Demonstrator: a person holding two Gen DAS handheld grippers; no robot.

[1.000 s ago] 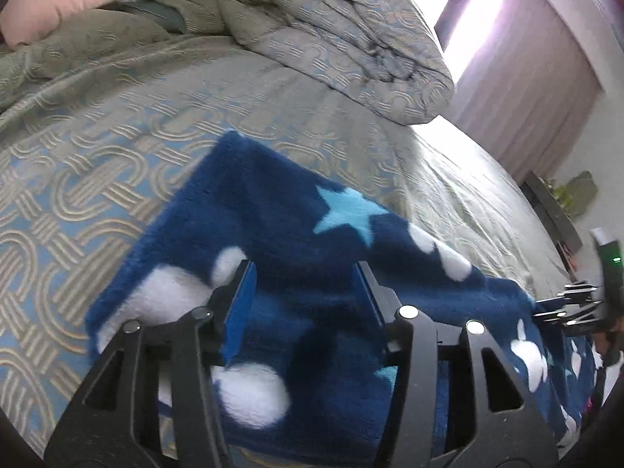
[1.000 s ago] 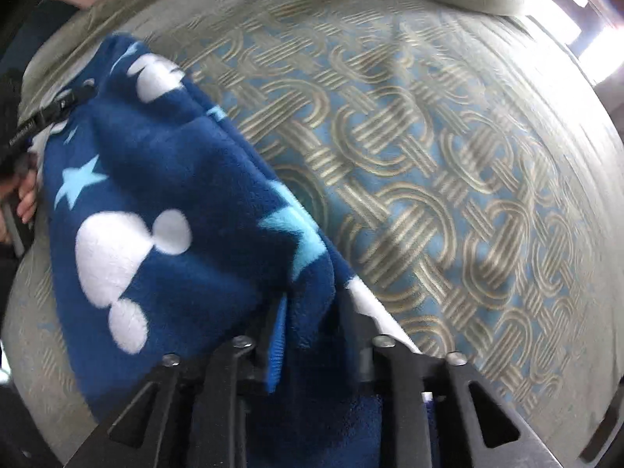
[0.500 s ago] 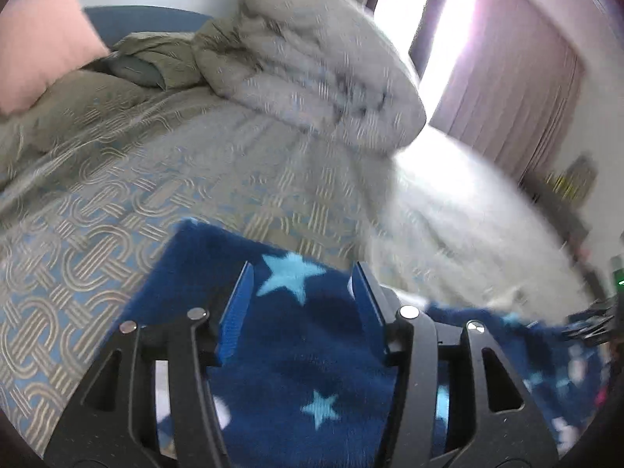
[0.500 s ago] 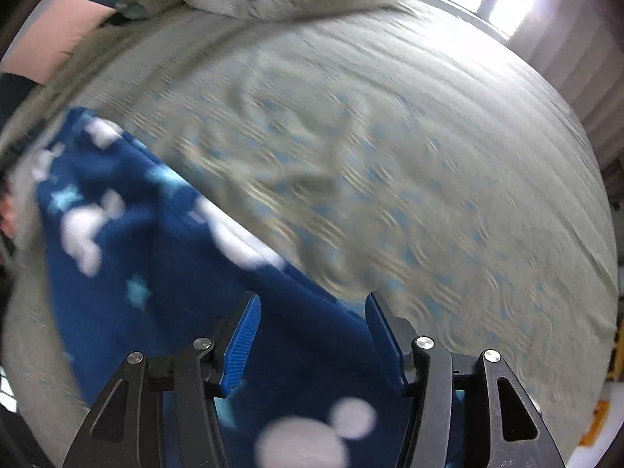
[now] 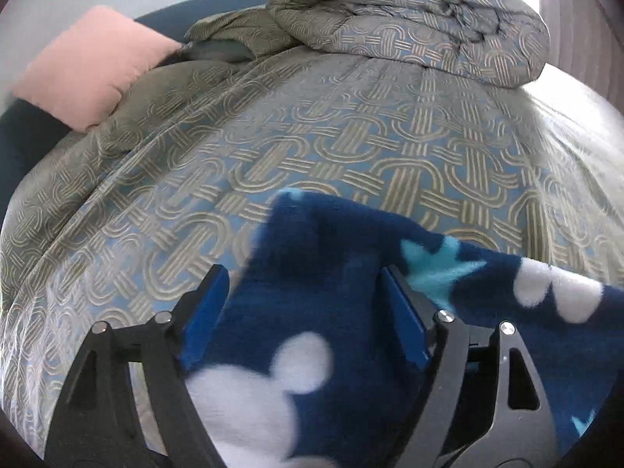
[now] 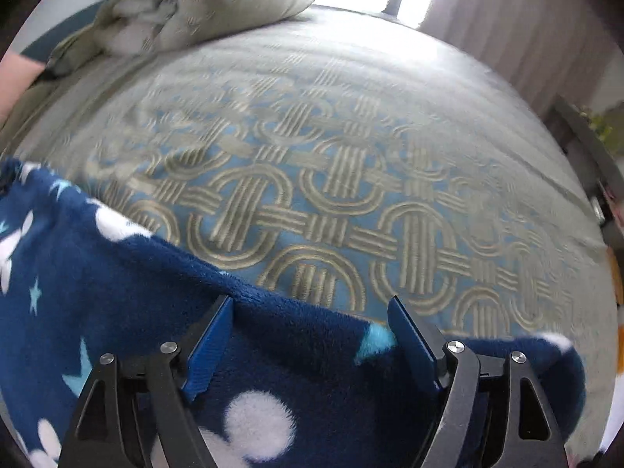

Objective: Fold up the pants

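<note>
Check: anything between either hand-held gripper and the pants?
Nothing visible. The pants lie on the bedspread directly under the open left hand-held gripper and open right hand-held gripper; comforter and pillow sit far back.

Two low, close wrist views across the bedspread [image 5: 351, 144] toward the shared heaped duvet [image 6: 202, 4].
</note>
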